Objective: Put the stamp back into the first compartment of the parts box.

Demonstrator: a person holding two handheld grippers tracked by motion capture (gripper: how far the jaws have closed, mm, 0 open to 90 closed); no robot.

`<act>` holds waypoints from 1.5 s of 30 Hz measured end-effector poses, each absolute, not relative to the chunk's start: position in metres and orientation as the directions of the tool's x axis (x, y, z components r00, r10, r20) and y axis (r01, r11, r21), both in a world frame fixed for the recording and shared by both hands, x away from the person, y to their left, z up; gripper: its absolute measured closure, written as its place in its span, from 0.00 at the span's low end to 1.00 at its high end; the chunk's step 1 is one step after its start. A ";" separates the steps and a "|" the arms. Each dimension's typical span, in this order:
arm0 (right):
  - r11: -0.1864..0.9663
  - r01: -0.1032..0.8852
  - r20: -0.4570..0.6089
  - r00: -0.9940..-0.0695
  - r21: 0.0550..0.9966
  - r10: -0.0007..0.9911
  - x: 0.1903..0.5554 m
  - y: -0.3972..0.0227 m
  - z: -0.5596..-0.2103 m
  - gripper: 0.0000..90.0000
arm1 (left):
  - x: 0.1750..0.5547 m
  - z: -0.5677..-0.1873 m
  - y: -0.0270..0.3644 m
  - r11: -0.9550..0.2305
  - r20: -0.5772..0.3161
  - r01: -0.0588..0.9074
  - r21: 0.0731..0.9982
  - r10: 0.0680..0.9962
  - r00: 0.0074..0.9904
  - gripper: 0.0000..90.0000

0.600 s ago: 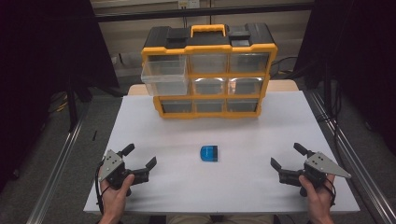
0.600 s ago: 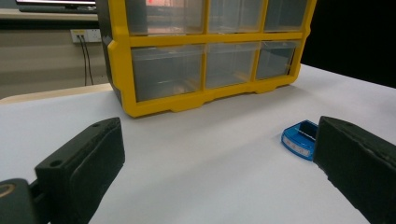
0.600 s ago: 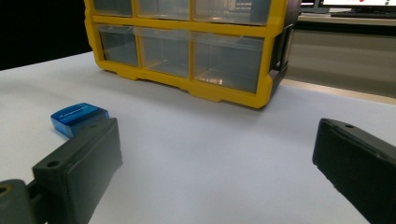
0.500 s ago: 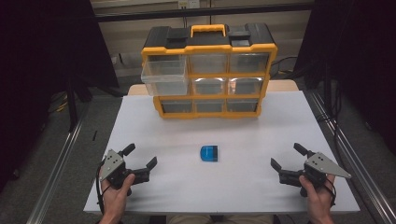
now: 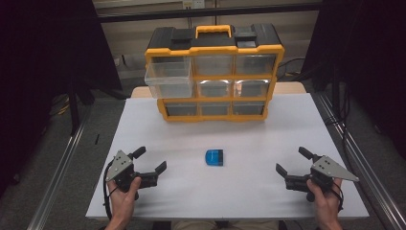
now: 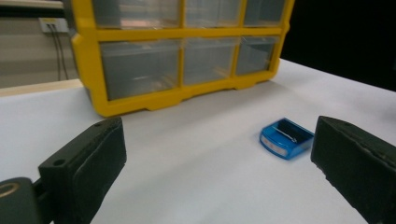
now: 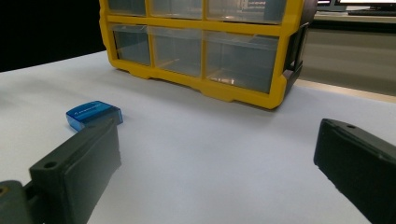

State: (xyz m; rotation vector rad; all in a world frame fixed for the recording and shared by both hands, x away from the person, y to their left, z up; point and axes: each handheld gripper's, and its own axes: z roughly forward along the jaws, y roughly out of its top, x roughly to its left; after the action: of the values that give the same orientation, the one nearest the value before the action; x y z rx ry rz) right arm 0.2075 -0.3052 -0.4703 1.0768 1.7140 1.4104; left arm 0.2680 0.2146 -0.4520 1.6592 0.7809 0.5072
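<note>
The white desk [image 5: 268, 191] carries a yellow-and-black drawer organizer [image 5: 214, 72] at its far edge, with a grid of clear drawers; the top-left drawer [image 5: 170, 81] stands pulled out toward the person. The left hand-held gripper [image 5: 150, 161] rests at the near left of the desk, its jaws spread wide with nothing between them. The right hand-held gripper [image 5: 293, 161] sits at the near right, equally wide open and empty. Midway between them, well apart from both and clear of the organizer, lies the small blue pencil sharpener [image 5: 214, 157].

Judging from this, the risk lies in the pickup: the sharpener is low, smooth and light, so jaws closing off-centre or too high could skid it across the slick desk or squirt it out sideways. A tilted grip might also catch the open drawer's rim on the way in.
</note>
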 end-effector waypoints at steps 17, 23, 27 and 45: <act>0.093 0.186 0.003 -0.459 0.978 0.888 0.209 -0.298 -0.470 0.00 | 0.275 -0.444 0.177 -0.252 -0.035 0.222 0.942 0.585 0.811 0.04; 0.090 0.190 0.007 -0.460 0.978 0.888 0.209 -0.297 -0.471 0.00 | 0.282 -0.437 0.165 -0.242 -0.032 0.193 0.951 0.544 0.838 0.06; 0.095 0.191 0.004 -0.463 0.977 0.886 0.209 -0.297 -0.471 0.00 | 0.290 -0.434 0.153 -0.262 -0.041 0.205 0.943 0.522 0.852 0.08; 0.098 0.189 0.005 -0.478 0.977 0.878 0.210 -0.296 -0.472 0.00 | 0.329 -0.437 0.118 -0.316 -0.058 0.218 0.923 0.447 0.893 0.03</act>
State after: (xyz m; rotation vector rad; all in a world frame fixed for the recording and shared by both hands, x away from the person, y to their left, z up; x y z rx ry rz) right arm 0.2095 -0.2960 -0.4719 1.0492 1.7583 1.4211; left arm 0.3290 0.1183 -0.4373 1.9062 0.4898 0.2482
